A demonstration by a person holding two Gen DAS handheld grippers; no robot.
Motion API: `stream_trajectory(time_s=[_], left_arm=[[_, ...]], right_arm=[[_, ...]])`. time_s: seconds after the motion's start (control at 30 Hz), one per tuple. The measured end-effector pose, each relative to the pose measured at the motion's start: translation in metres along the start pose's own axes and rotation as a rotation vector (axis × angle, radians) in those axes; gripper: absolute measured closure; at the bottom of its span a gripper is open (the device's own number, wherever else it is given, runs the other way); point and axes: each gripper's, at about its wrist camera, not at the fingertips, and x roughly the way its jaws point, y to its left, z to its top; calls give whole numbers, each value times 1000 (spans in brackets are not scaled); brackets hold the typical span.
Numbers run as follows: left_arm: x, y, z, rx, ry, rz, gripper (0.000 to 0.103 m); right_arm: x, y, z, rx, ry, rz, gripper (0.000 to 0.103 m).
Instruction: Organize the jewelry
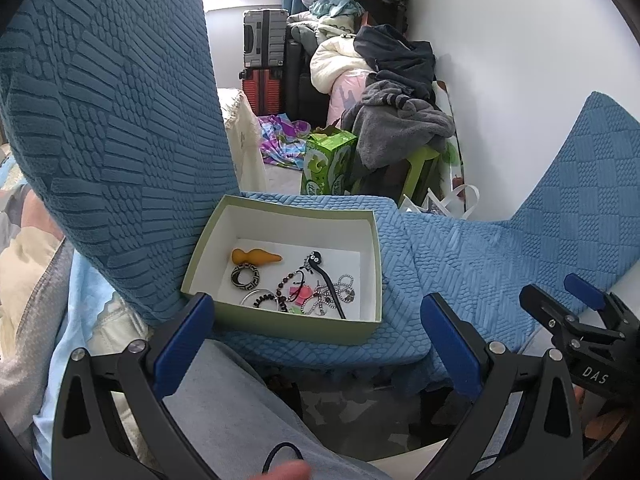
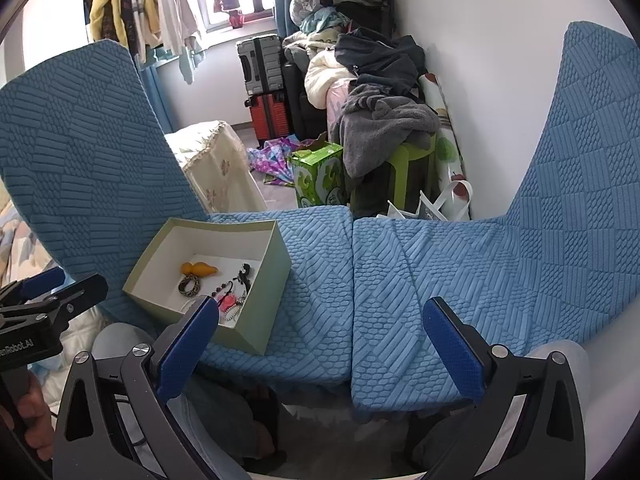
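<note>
Currently: box (image 1: 280,322) of small, light, tangle-prone jewelry (image 1: 316,292), best pinched at the stiff ring (image 1: 245,276); left gripper (image 1: 320,344) and right gripper (image 2: 320,344) both spread, empty.

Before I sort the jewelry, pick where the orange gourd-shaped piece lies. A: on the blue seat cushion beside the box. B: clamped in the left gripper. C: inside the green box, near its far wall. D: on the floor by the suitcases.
C: the orange gourd-shaped piece lies on the white floor inside the green box, behind the black-and-white ring; both grippers are open and empty.
</note>
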Motion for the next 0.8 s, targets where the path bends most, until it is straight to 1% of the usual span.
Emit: stream_trajectory(time_s=[0.5, 0.8], left_arm=[[-3, 2, 0, -8, -10, -5, 1], [-4, 3, 0, -12, -15, 0, 1]], right_arm=[[-2, 0, 4, -9, -7, -13, 0], [-1, -1, 5, -4, -7, -7, 0]])
